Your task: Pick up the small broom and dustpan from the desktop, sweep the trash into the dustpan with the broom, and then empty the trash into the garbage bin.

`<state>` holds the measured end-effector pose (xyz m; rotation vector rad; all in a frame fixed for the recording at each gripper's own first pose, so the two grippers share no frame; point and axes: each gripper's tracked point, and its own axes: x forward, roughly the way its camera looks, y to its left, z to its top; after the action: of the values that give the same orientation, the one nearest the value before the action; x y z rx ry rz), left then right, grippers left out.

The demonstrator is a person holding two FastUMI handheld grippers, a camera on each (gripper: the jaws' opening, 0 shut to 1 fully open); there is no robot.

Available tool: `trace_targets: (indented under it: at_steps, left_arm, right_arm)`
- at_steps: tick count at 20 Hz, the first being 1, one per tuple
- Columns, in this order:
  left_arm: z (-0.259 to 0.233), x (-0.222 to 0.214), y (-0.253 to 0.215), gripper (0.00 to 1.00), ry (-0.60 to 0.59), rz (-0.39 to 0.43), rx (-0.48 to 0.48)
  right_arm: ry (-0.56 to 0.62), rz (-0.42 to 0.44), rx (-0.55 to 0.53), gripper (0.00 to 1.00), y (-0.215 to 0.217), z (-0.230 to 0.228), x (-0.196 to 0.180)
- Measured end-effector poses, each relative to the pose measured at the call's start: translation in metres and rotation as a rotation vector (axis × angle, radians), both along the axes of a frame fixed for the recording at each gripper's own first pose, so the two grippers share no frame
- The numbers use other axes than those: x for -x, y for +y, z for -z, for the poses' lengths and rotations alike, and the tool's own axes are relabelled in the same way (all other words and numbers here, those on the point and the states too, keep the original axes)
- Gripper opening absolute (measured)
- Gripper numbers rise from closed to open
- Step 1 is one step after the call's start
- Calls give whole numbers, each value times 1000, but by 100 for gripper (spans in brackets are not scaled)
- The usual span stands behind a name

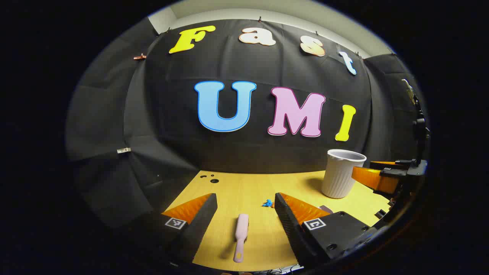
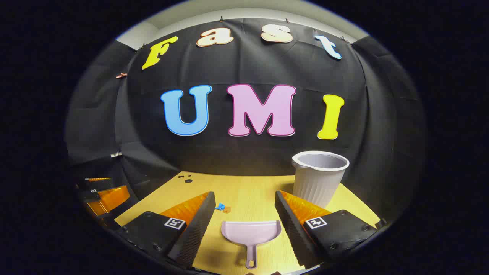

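Note:
A small pink broom (image 1: 241, 236) lies flat on the yellow desktop (image 1: 244, 187), between the open fingers of my left gripper (image 1: 246, 204). Blue trash scraps (image 1: 267, 203) lie just beyond it. A lilac dustpan (image 2: 251, 235) rests on the desktop (image 2: 244, 187) with its handle toward me, between the open fingers of my right gripper (image 2: 244, 202). Small blue and brown trash bits (image 2: 223, 208) lie left of the pan. A ribbed white garbage bin (image 2: 320, 175) stands upright at the back right. In the left gripper view the bin (image 1: 341, 172) stands beside the other gripper.
Black cloth walls close the booth behind and at both sides. Small holes (image 1: 211, 178) mark the desktop's far left corner. The other gripper (image 2: 105, 194) shows at the left edge of the right gripper view, off the desk's left side.

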<state>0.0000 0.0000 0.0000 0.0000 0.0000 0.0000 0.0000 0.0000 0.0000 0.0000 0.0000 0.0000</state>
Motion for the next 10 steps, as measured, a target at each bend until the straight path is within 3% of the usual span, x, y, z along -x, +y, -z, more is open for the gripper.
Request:
trace_targets:
  at_steps: [10]
  left_arm:
    - [31,-22,7,96,101,5,-1]
  right_arm:
    - [101,35,-77,98,-19,28,-15]
